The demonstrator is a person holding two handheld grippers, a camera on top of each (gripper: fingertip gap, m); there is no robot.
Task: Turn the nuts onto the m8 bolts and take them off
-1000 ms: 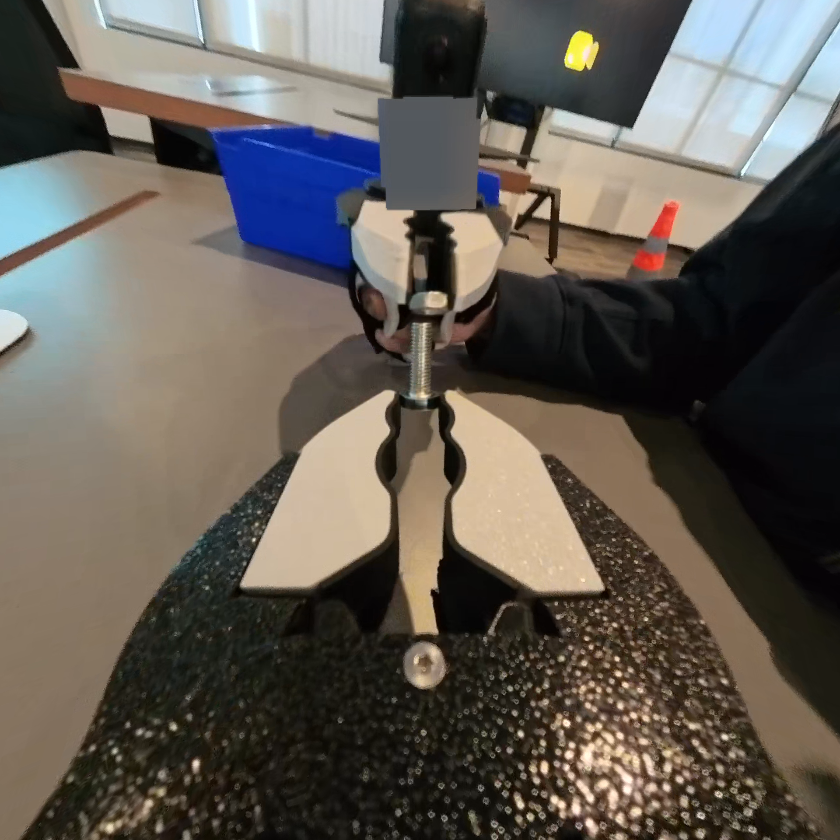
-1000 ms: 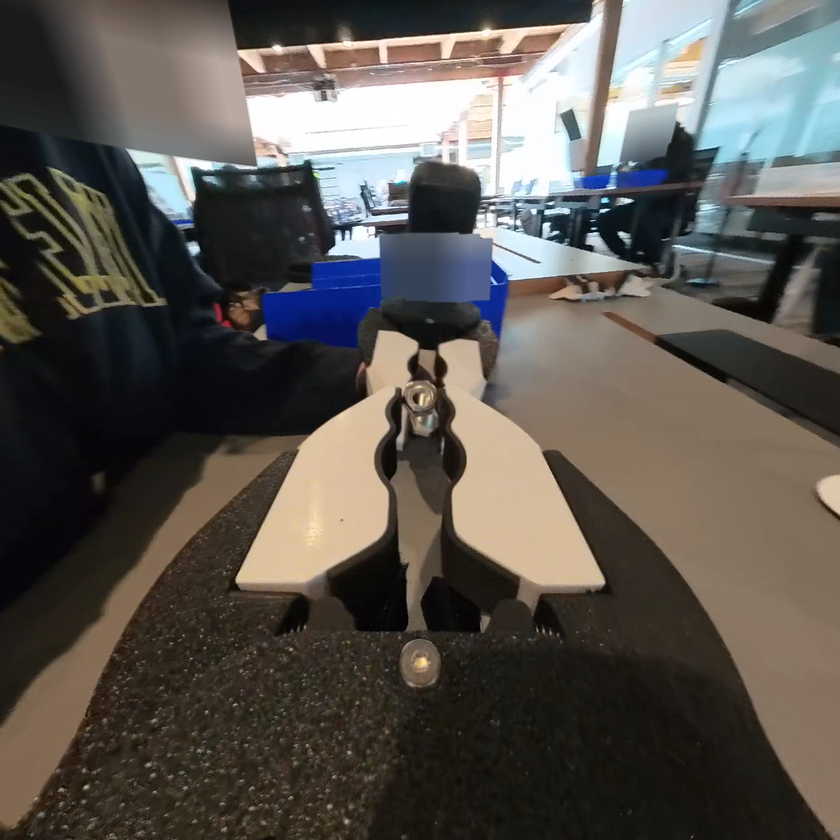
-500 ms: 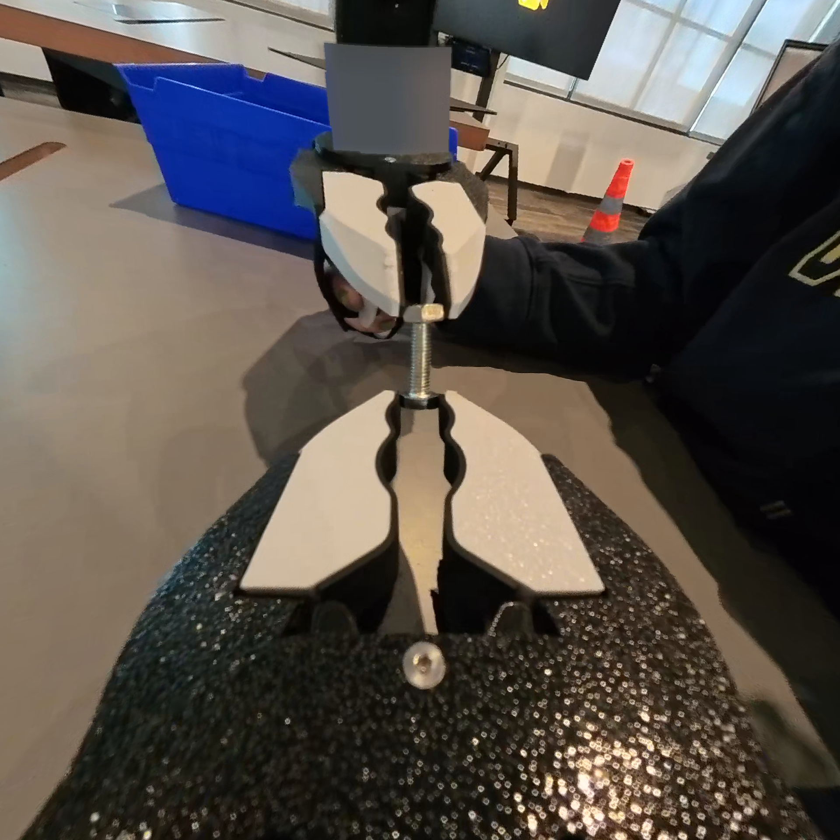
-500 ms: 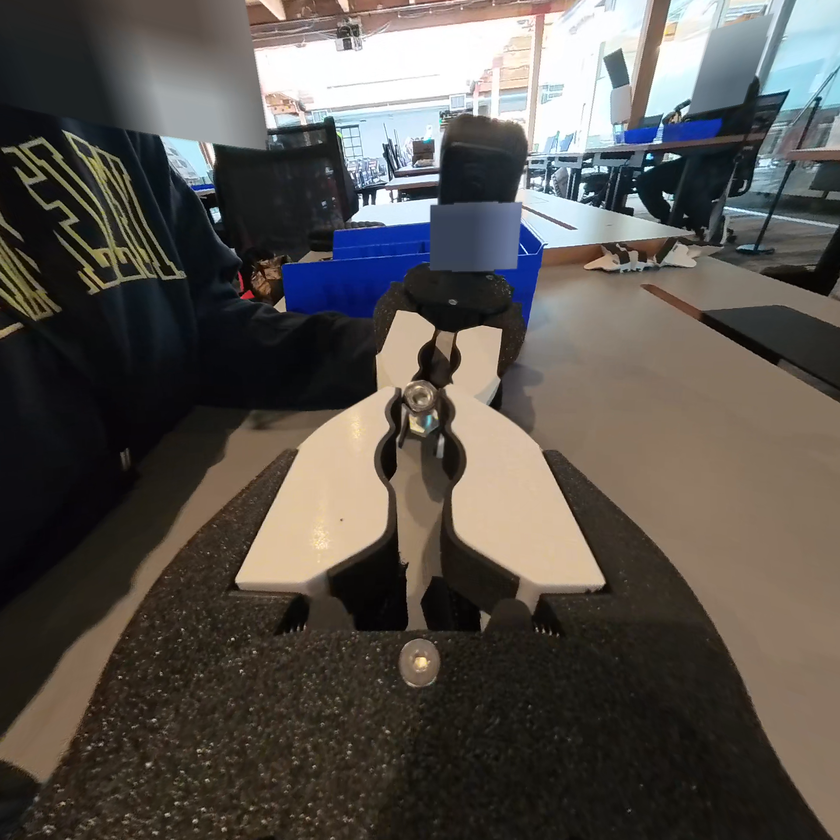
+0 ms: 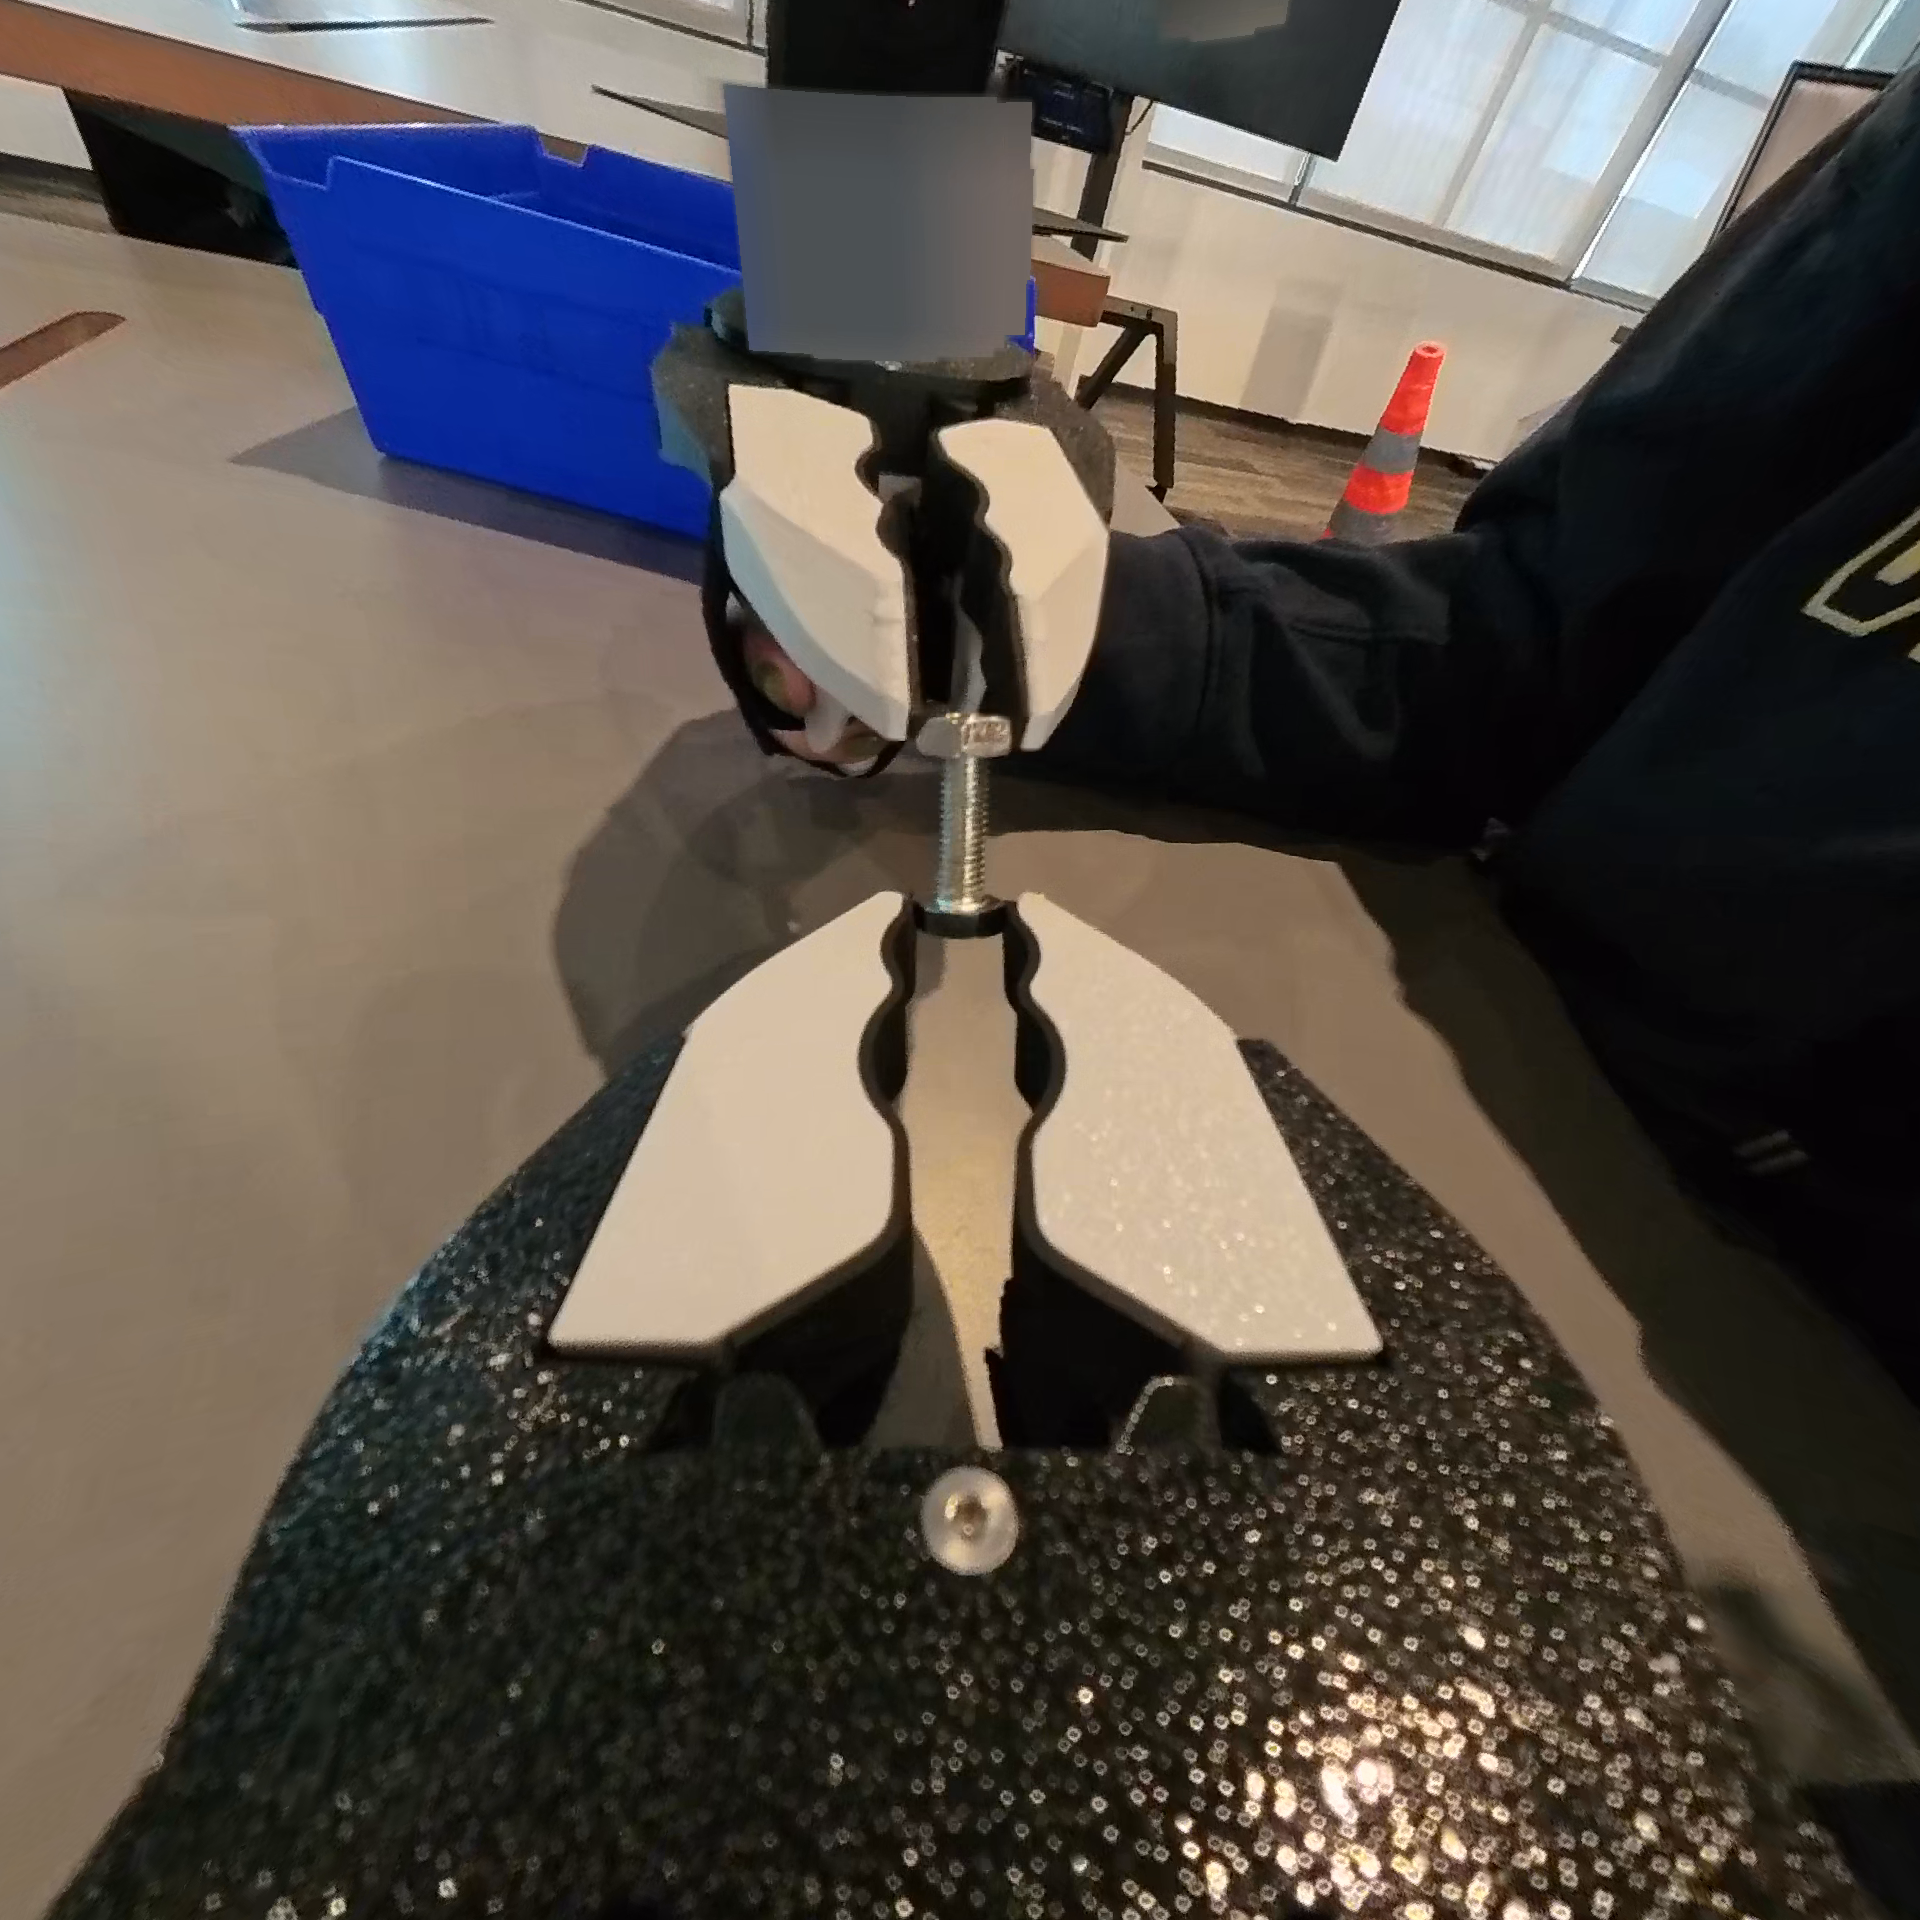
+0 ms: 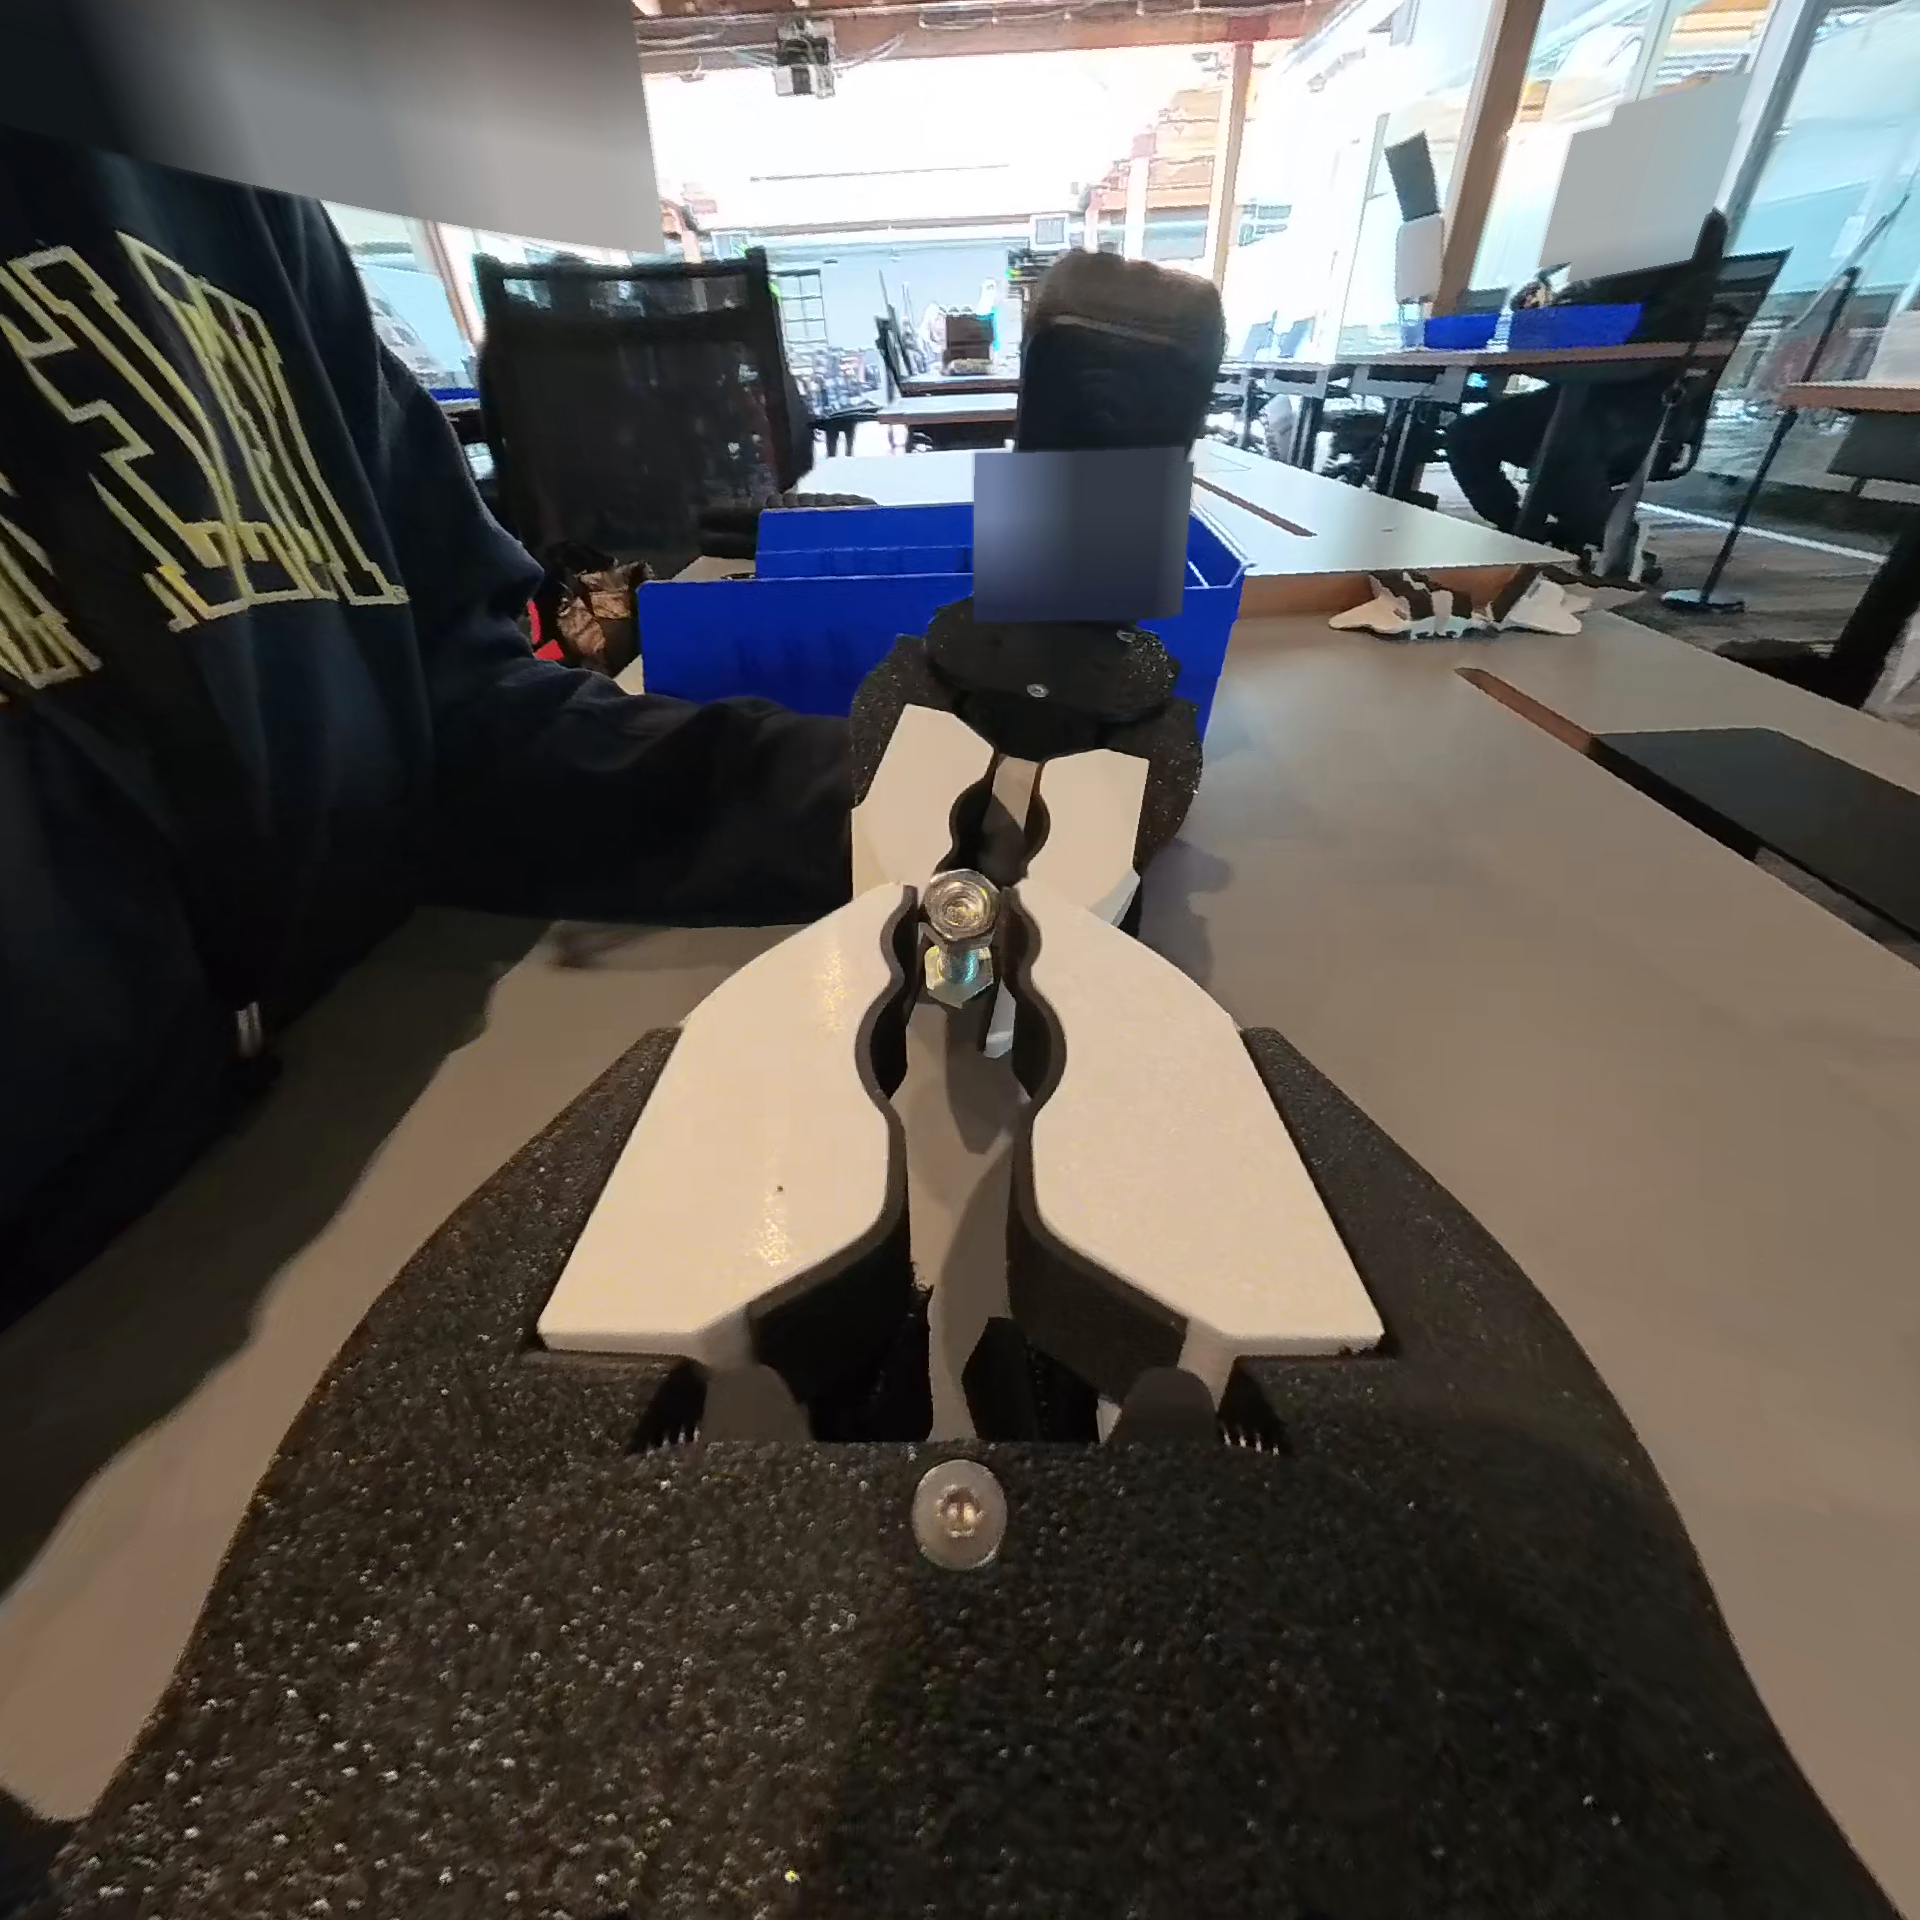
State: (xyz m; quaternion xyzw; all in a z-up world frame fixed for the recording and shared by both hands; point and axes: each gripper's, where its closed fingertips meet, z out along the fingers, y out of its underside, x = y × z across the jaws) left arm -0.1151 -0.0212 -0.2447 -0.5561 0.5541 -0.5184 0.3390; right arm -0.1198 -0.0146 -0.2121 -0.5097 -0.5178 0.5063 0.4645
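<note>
Left tongs (image 5: 961, 914) clamp the nut (image 5: 961, 920), the bolt (image 5: 964, 821) rising from it to its head, pinched in the right tongs (image 5: 966, 732), above the desk (image 5: 312, 831), blue bin (image 5: 499, 343) beyond.

A grey table (image 5: 260, 831) fills the foreground, with a dark wooden inlay strip (image 6: 1538, 707) running across it. On it sits 1 blue plastic bin (image 5: 499, 343) (open-topped, its contents hidden). An orange traffic cone (image 5: 1397, 447) with grey bands stands on the floor beyond. A black mesh office chair (image 6: 634, 384) stands behind the table. Farther off are long desks (image 6: 1455, 364), a dark screen (image 5: 1195, 62) and large windows (image 5: 1558, 135). White crumpled items (image 6: 1455, 608) lie on a neighbouring table.
</note>
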